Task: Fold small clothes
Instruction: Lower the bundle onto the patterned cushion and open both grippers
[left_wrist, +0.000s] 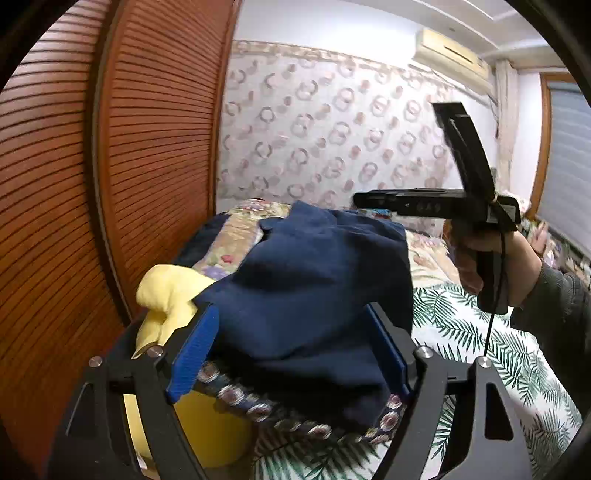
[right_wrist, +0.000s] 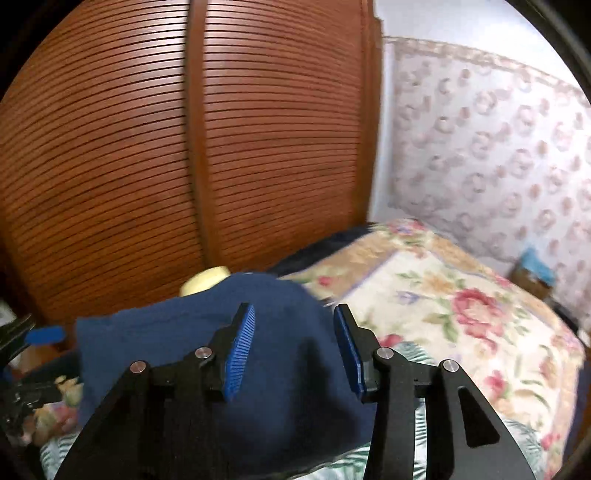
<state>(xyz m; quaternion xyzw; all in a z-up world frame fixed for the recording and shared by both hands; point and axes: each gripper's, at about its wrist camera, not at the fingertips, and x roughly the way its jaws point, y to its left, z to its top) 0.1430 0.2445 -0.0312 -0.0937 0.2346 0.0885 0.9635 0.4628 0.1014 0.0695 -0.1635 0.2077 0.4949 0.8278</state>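
text: none legible | right gripper (left_wrist: 373, 201) side: faint marks, unreadable

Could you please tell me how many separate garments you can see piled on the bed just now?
2: a navy garment heaped between the left tongs, and a yellow garment behind it at its left. More may lie hidden underneath.
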